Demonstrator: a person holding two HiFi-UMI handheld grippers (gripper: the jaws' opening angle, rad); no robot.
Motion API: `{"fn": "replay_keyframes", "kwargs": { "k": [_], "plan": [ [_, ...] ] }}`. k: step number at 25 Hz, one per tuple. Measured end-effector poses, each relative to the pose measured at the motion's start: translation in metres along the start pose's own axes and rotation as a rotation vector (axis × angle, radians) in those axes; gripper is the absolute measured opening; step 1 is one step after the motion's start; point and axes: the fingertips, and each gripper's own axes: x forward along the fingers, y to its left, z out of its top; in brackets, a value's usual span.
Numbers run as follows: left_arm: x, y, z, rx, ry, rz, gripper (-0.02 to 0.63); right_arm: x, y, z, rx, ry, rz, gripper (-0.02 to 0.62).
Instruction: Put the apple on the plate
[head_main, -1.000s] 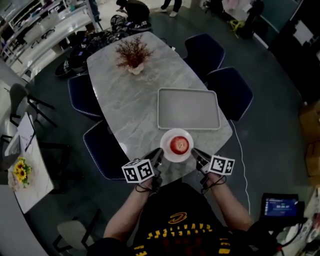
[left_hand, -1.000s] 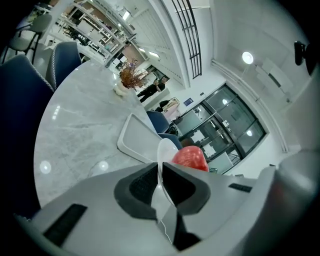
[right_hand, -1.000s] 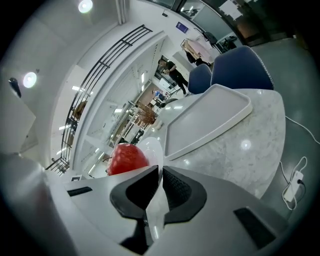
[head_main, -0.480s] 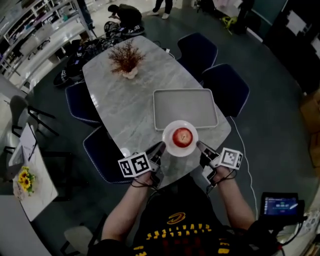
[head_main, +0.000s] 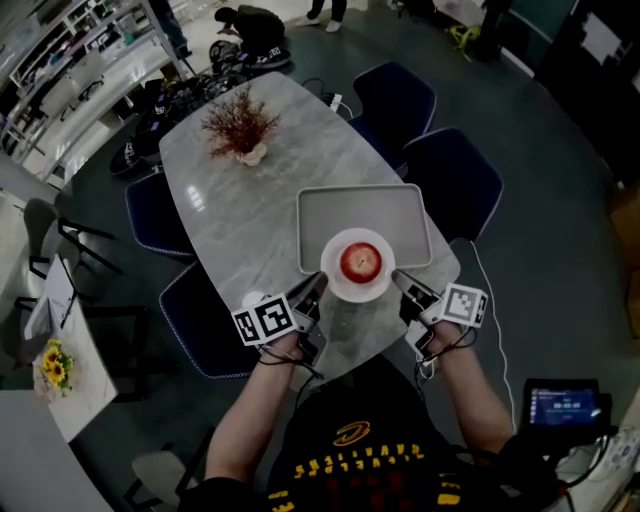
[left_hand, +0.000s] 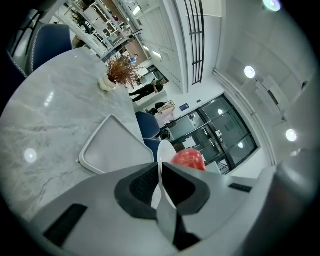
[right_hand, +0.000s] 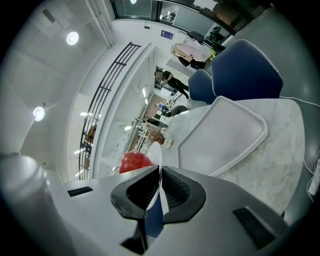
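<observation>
A red apple (head_main: 360, 261) sits on a small white plate (head_main: 336, 284), held in the air over the near edge of a grey tray (head_main: 362, 222). My left gripper (head_main: 318, 288) is shut on the plate's left rim (left_hand: 160, 165); my right gripper (head_main: 398, 281) is shut on its right rim (right_hand: 155, 156). In the left gripper view the apple (left_hand: 188, 159) shows just past the jaws, with the tray (left_hand: 113, 147) beyond. The right gripper view shows the apple (right_hand: 135, 161) left of the plate and the tray (right_hand: 225, 140) on the marble table.
The grey marble table (head_main: 235, 210) carries a vase of dried red twigs (head_main: 238, 128) at its far end. Dark blue chairs (head_main: 450, 180) stand round it. A side table with yellow flowers (head_main: 55, 368) is at the left. People stand far off.
Both grippers have carried the plate with the apple away from me, from the table's near edge to over the tray's near rim. Both grips are unchanged.
</observation>
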Motion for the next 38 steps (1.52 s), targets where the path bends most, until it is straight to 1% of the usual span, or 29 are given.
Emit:
{"fn": "replay_keyframes", "kwargs": {
  "k": [2, 3, 7, 10, 11, 13, 15, 17, 20, 23, 28, 31, 34, 36, 38],
  "plan": [
    [0.030, -0.003, 0.012, -0.004, -0.005, 0.008, 0.028, 0.008, -0.009, 0.031, -0.004, 0.012, 0.001, 0.028],
    [0.037, -0.003, 0.014, -0.007, -0.007, 0.011, 0.028, 0.010, -0.012, 0.038, -0.014, 0.016, 0.002, 0.028],
    [0.034, -0.003, 0.014, -0.006, -0.012, 0.015, 0.028, 0.010, -0.012, 0.038, -0.038, 0.020, -0.012, 0.028],
    [0.036, 0.001, 0.014, -0.008, -0.014, 0.023, 0.028, 0.012, -0.016, 0.037, -0.024, 0.031, -0.020, 0.028],
    [0.045, 0.004, 0.017, -0.010, -0.014, 0.030, 0.028, 0.017, -0.022, 0.045, -0.015, 0.037, -0.022, 0.028],
    [0.078, 0.013, 0.028, -0.016, -0.015, 0.050, 0.028, 0.034, -0.039, 0.072, 0.009, 0.053, -0.021, 0.028],
    [0.101, 0.021, 0.038, -0.021, -0.015, 0.068, 0.028, 0.050, -0.048, 0.091, 0.015, 0.064, -0.002, 0.028],
    [0.102, 0.027, 0.040, -0.024, -0.014, 0.078, 0.028, 0.058, -0.048, 0.091, 0.015, 0.070, 0.024, 0.028],
    [0.099, 0.033, 0.038, -0.026, -0.007, 0.084, 0.028, 0.060, -0.050, 0.085, 0.017, 0.081, 0.031, 0.028],
    [0.106, 0.038, 0.040, -0.021, 0.007, 0.087, 0.028, 0.068, -0.050, 0.087, 0.026, 0.091, 0.060, 0.028],
    [0.137, 0.062, 0.050, -0.019, 0.037, 0.120, 0.028, 0.094, -0.079, 0.104, 0.034, 0.128, 0.020, 0.028],
    [0.147, 0.077, 0.050, -0.016, 0.058, 0.138, 0.028, 0.110, -0.086, 0.105, 0.039, 0.140, 0.050, 0.028],
    [0.151, 0.091, 0.049, -0.015, 0.089, 0.149, 0.028, 0.118, -0.095, 0.101, 0.055, 0.154, 0.021, 0.028],
    [0.158, 0.100, 0.047, -0.017, 0.117, 0.158, 0.028, 0.126, -0.101, 0.102, 0.030, 0.167, 0.035, 0.028],
    [0.165, 0.110, 0.043, -0.017, 0.147, 0.167, 0.028, 0.133, -0.111, 0.102, 0.004, 0.190, 0.024, 0.028]
  ]
}}
